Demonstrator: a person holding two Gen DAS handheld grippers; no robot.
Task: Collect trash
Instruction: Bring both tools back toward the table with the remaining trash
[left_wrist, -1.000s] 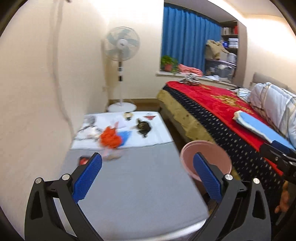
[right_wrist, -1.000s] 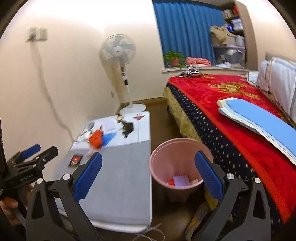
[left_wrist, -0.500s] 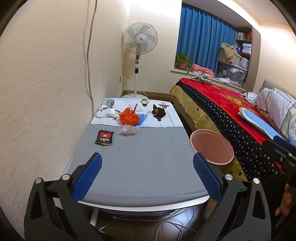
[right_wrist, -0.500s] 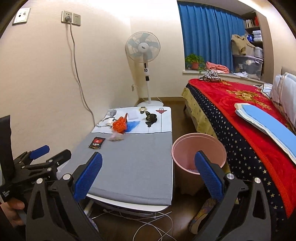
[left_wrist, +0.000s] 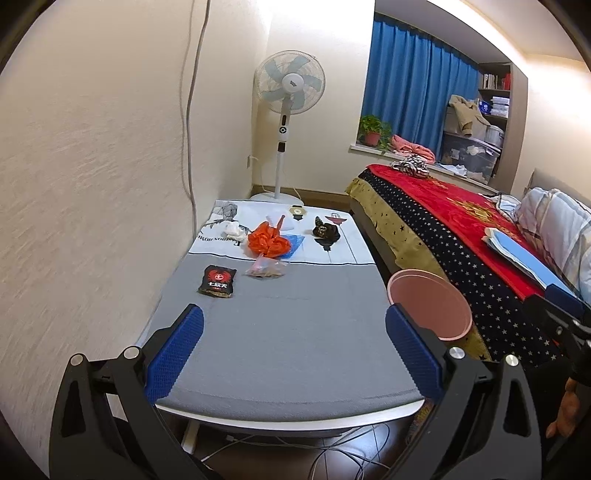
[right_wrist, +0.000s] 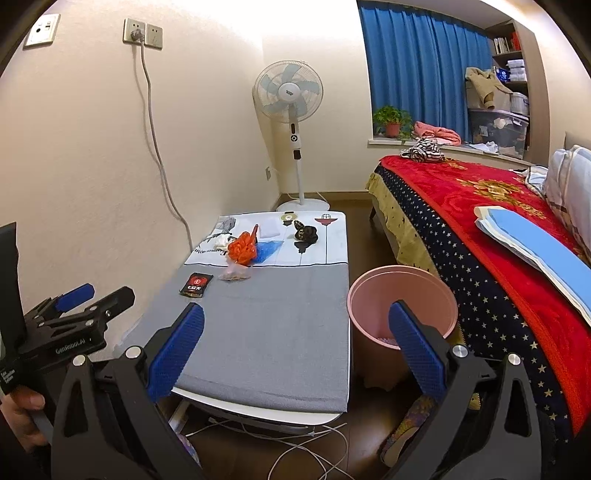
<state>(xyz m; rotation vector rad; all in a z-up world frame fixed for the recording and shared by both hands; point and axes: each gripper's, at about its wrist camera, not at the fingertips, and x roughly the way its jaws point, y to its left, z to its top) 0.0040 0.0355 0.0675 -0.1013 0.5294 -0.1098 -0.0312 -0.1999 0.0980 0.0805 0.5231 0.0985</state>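
Both grippers hang back from the near edge of the table (left_wrist: 280, 354), the left gripper (left_wrist: 293, 350) and the right gripper (right_wrist: 295, 349) each spread wide and holding nothing, probably to survey before reaching. The trash sits toward the far end: a black packet (left_wrist: 217, 281) by the left edge, a clear bag (left_wrist: 266, 269) beside it, an orange bag (left_wrist: 266, 242) just beyond. The pink bin (right_wrist: 402, 306) stands on the floor against the table's right edge, handy for drops; the packet looks the nearest first pick.
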